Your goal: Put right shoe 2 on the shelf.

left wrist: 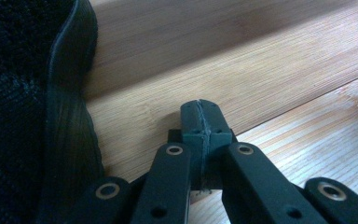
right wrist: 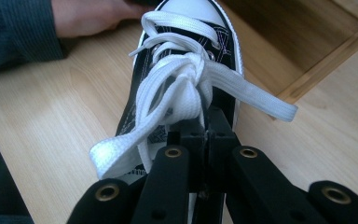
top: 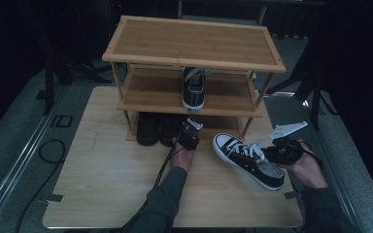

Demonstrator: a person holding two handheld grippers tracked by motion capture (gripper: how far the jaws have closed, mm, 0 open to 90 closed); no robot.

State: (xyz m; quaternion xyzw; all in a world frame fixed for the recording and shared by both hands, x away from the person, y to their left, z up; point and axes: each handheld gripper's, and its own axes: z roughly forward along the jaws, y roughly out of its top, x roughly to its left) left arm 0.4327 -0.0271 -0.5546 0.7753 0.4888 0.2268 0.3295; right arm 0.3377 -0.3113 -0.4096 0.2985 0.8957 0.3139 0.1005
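A black-and-white lace-up sneaker point(top: 246, 159) is at the table's right, toe pointing toward the rack. My right gripper point(top: 266, 154) is shut on its upper just behind the white laces point(right wrist: 182, 84), jaws point(right wrist: 208, 127) pressed together on the fabric. A matching sneaker point(top: 194, 89) stands on the middle shelf of the wooden shoe rack point(top: 194, 43). My left gripper point(top: 187, 127) is at the front of the bottom shelf, shut with nothing between its fingers point(left wrist: 200, 114). A dark shoe point(left wrist: 23, 93) lies right beside it on the left.
Two dark shoes point(top: 158, 128) stand side by side on the rack's bottom shelf. The rack stands at the far end of a light wooden table point(top: 107, 184). A cable point(top: 162, 170) trails back from the left gripper along the person's sleeve.
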